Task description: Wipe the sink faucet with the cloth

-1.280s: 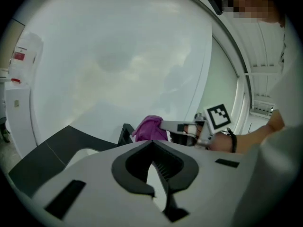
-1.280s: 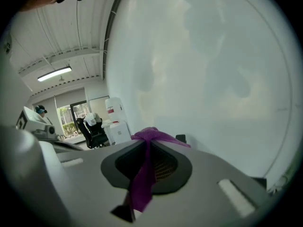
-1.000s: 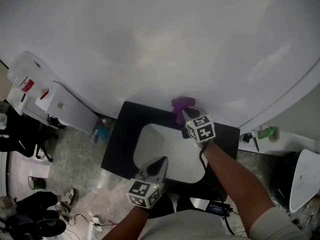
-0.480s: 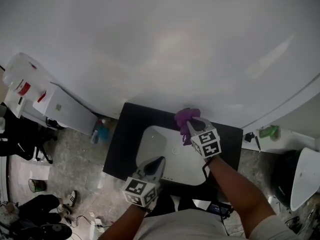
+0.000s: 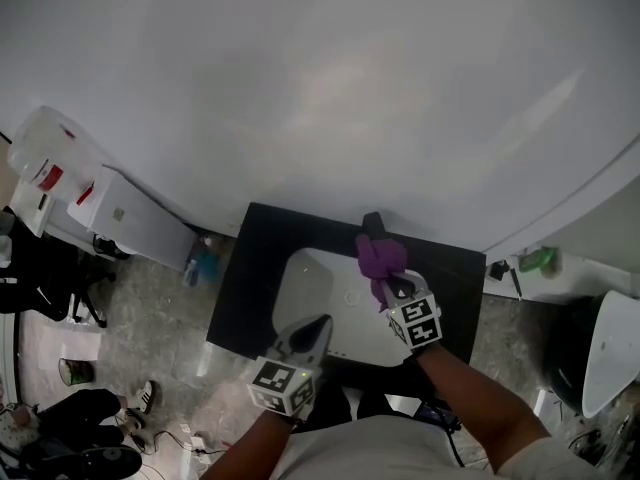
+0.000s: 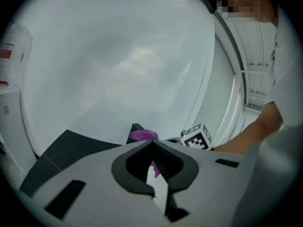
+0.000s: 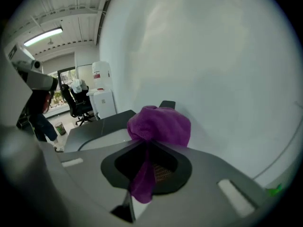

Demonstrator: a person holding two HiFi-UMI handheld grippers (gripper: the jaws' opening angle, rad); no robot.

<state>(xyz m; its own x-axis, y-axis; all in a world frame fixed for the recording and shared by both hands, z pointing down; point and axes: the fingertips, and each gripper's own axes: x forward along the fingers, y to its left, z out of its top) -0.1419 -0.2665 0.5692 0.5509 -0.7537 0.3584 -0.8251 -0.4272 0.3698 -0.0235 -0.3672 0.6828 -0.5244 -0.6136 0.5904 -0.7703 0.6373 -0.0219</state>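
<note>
We find the right gripper clenching the cloth, with the faucet just beyond it. The left gripper, closed and empty, lies farther from the faucet.

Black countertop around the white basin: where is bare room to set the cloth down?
Bare: the black countertop strip left of the white basin, its back-left corner, and a narrower strip right of the basin. Crowded: the back middle, where the dark faucet, purple cloth and right tongs cluster; the left tongs hang over the basin's front.

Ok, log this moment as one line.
right gripper: shut on cloth | cloth: on faucet | left gripper: shut, empty, at sink edge
</note>
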